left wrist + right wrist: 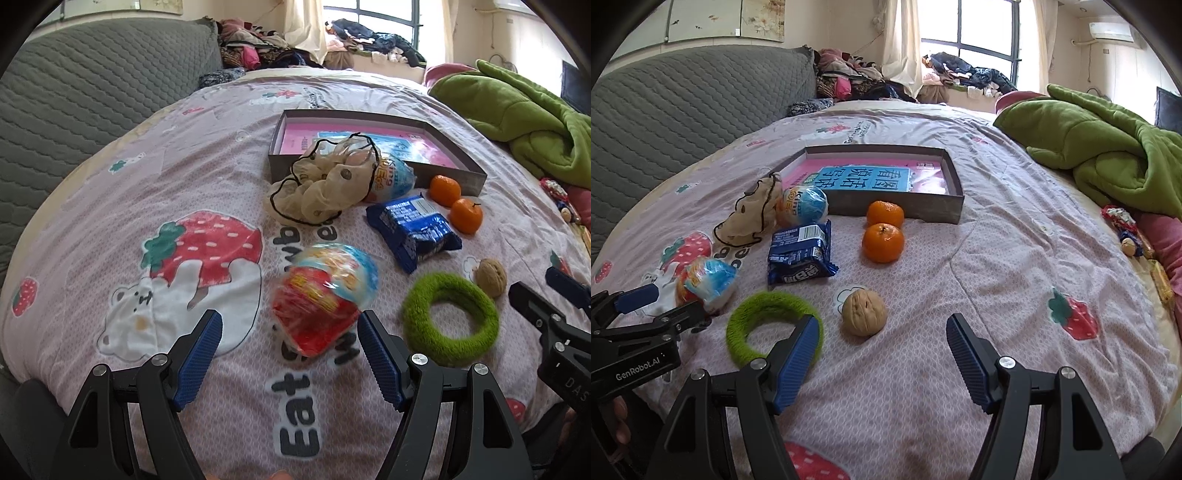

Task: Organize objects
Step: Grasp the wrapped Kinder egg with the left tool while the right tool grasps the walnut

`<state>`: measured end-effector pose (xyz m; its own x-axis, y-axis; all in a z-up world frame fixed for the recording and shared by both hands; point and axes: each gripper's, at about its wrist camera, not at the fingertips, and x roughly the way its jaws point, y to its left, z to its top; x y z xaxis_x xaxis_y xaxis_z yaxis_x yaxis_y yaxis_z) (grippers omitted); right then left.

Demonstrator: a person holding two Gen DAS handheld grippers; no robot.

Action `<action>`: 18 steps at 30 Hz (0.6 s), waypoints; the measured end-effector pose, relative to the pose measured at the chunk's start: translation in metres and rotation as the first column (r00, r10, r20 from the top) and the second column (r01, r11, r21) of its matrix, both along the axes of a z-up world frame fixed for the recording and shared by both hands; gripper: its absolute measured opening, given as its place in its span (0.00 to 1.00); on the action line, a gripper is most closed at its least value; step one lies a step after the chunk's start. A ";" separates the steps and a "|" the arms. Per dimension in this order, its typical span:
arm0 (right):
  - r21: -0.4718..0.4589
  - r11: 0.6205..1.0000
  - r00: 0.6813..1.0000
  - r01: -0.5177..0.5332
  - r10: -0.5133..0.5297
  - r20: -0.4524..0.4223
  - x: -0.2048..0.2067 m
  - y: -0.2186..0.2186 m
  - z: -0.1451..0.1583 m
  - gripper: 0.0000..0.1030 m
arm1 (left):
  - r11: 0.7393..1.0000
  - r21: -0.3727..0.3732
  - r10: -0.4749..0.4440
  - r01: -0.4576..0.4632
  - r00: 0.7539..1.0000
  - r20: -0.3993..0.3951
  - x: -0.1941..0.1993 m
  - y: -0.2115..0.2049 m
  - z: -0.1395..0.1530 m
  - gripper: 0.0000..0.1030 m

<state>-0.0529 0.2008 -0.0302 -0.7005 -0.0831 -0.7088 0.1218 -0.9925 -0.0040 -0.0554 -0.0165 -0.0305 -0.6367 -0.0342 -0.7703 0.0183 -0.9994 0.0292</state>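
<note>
On the bed lie a red-and-blue snack bag (325, 295) (707, 282), a blue biscuit pack (413, 230) (799, 253), two tangerines (466, 216) (883, 242), a walnut (490, 277) (864, 312), a green fuzzy ring (448, 319) (768, 314), a beige scrunchie (321, 184) (750, 218) and a blue-white egg pack (393, 179) (803, 206). A shallow grey box (458, 173) (955, 192) holds a pink book. My left gripper (290, 328) is open, just short of the snack bag. My right gripper (882, 332) is open, just short of the walnut.
A green blanket (517, 107) (1108, 147) lies at the right. A grey quilted headboard (92, 85) (694, 96) stands at the left. Clothes pile up by the window. Small wrapped items (1126, 229) lie at the bed's right edge.
</note>
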 end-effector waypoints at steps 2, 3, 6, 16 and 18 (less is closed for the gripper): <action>-0.006 1.000 1.000 -0.002 0.002 0.002 -0.003 0.001 -0.001 0.69 | 1.000 0.001 -0.004 0.004 1.000 0.002 -0.004 0.000 -0.001 0.75; -0.008 1.000 1.000 -0.004 0.004 0.009 -0.005 0.001 -0.003 0.69 | 1.000 0.003 -0.011 0.011 1.000 0.003 -0.006 0.001 -0.002 0.75; -0.014 1.000 1.000 -0.011 0.012 0.018 -0.010 0.000 -0.005 0.69 | 1.000 -0.007 -0.028 0.029 1.000 0.009 -0.012 0.005 -0.005 0.75; -0.025 0.999 0.999 -0.035 0.036 0.040 -0.021 -0.003 -0.012 0.69 | 0.999 0.026 -0.036 0.035 0.999 0.012 -0.036 0.001 -0.004 0.75; -0.026 0.999 0.998 -0.036 0.038 0.047 -0.024 -0.003 -0.014 0.69 | 0.999 0.031 -0.026 0.026 1.000 0.014 -0.040 0.000 -0.004 0.75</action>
<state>-0.0773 0.1973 -0.0439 -0.6623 -0.1263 -0.7386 0.1580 -0.9871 0.0272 -0.0956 -0.0165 -0.0350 -0.6257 0.0060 -0.7800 -0.0077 -1.0000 -0.0015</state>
